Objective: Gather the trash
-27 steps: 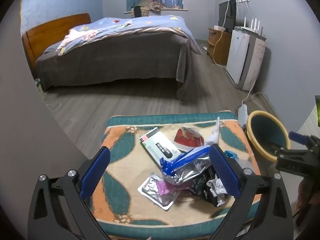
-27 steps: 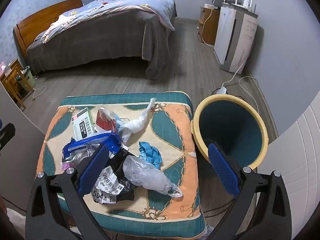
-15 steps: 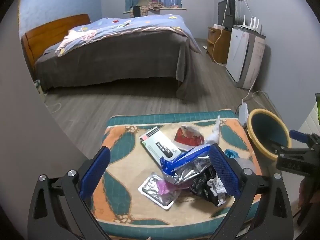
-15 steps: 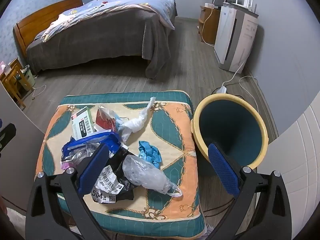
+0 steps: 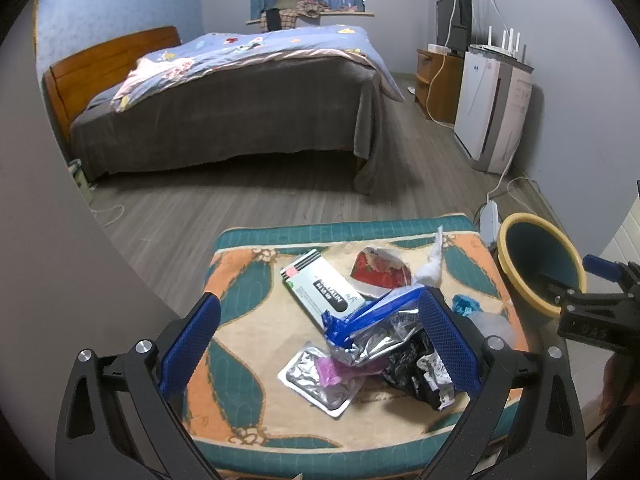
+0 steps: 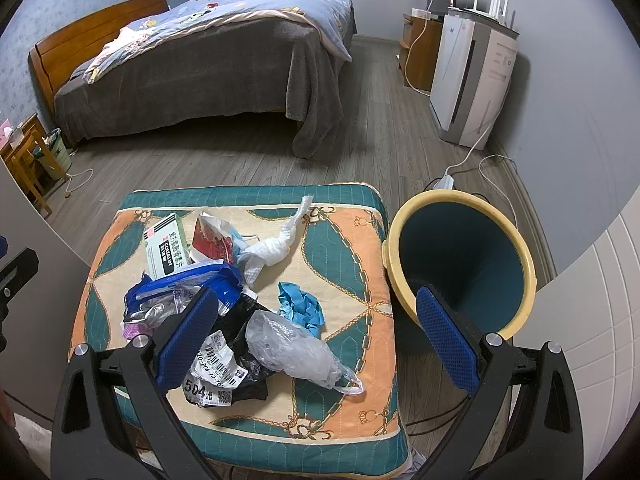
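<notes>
Trash lies on a patterned cushion (image 6: pixel 352 240): a green-white box (image 6: pixel 166 246), a red wrapper (image 6: pixel 212 236), a white tissue (image 6: pixel 276 246), a blue-silver bag (image 6: pixel 180 292), a crumpled blue piece (image 6: pixel 302 306), a clear plastic bag (image 6: pixel 296 350) and a black bag with labels (image 6: pixel 228 376). A yellow-rimmed teal bin (image 6: pixel 460 264) stands right of the cushion. My right gripper (image 6: pixel 316 340) is open above the near trash. My left gripper (image 5: pixel 316 344) is open over the foil packet (image 5: pixel 320 380) and blue-silver bag (image 5: pixel 372 320). Neither holds anything.
A bed (image 6: pixel 200 68) stands beyond the wooden floor (image 6: pixel 240 160). A white appliance (image 6: pixel 472 76) and a wooden cabinet (image 6: pixel 416 52) line the right wall, with cables and a power strip (image 6: pixel 444 182) behind the bin. A grey wall panel (image 5: pixel 60 260) is at left.
Both grippers have held nearly still; the views shift only slightly toward the cushion. Both stay open and no trash has moved.
</notes>
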A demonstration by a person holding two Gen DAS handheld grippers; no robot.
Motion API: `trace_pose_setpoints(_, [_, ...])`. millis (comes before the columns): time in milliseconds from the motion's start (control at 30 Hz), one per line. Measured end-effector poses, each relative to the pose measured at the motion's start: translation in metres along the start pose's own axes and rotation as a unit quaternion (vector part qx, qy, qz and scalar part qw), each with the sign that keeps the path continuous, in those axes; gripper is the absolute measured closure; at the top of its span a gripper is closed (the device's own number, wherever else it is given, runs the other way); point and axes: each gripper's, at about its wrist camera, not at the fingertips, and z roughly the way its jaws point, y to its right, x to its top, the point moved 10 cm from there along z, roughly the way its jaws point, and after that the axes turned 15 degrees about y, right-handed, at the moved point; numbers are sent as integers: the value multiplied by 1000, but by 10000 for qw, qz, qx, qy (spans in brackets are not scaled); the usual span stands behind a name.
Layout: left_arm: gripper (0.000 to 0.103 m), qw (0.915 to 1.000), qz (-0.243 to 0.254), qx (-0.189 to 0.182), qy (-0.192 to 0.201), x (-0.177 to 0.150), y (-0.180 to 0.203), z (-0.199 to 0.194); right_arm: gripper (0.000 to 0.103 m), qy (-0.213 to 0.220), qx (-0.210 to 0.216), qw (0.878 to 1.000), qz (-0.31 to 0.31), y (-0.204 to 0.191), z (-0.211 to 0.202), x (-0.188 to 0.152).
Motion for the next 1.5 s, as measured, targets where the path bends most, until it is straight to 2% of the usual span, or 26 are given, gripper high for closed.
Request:
trace_pose_setpoints(333, [5, 10000, 34, 38, -12, 0, 1, 0, 6, -10, -2, 10000, -5, 0, 0, 0])
trace_pose_setpoints(500, [5, 9996, 176, 214, -14, -7, 0, 5, 6, -4, 5, 10000, -12, 0, 0, 0])
trace_pose_setpoints(600, [5, 9998, 192, 18, -23, -8, 4, 5, 6, -3, 4, 10000, -9, 0, 0, 0])
trace_pose_setpoints(933, [5, 9994, 327, -89, 8, -4, 14, 5, 6, -6, 7, 10000, 3, 0, 0, 0])
trace_pose_setpoints(1033, [5, 9989, 458, -16, -20, -6, 16, 6, 6, -8, 4, 10000, 2, 0, 0, 0])
trace_pose_setpoints(1367, [5, 9966, 755, -101, 303, 4, 25, 2, 6, -10, 4, 10000, 2, 0, 0, 0])
trace_pose_setpoints(1500, [5, 9972, 657, -269, 233, 1, 29, 3, 6, -10, 8, 10000, -1, -1, 0, 0])
